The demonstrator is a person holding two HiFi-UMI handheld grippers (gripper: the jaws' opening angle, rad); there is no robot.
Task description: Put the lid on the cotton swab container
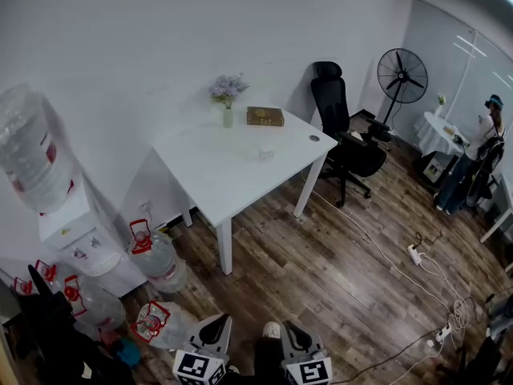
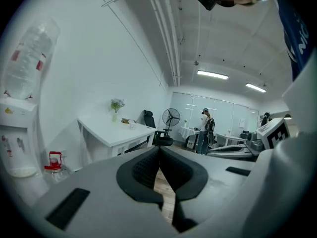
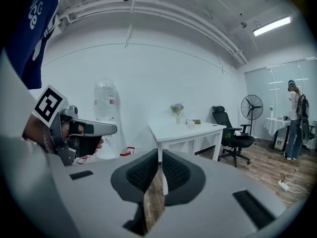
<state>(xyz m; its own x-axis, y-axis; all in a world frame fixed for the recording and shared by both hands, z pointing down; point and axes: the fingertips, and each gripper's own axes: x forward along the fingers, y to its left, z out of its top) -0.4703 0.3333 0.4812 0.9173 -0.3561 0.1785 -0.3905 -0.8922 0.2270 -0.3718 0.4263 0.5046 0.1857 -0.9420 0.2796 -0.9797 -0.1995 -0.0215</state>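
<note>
Far ahead stands a white table [image 1: 232, 175]. On it is a small clear container [image 1: 265, 152], too far off to make out any lid. The container also shows as a tiny speck in the left gripper view [image 2: 132, 125] and the right gripper view [image 3: 190, 124]. Both grippers are held low at the bottom edge of the head view, well short of the table. My left gripper [image 1: 216, 331] is shut with nothing between its pads [image 2: 146, 165]. My right gripper [image 1: 293, 335] is also shut and empty [image 3: 159, 158]. The left gripper [image 3: 74, 133] appears at the left in the right gripper view.
A vase of flowers [image 1: 228, 95], a brown box [image 1: 264, 116] and a small dark disc [image 1: 314, 138] share the table. A water dispenser [image 1: 76, 231] and water bottles [image 1: 156, 259] stand left. A black chair [image 1: 345, 143], a fan [image 1: 401, 77], floor cables [image 1: 417, 255] and a person [image 1: 473, 159] are right.
</note>
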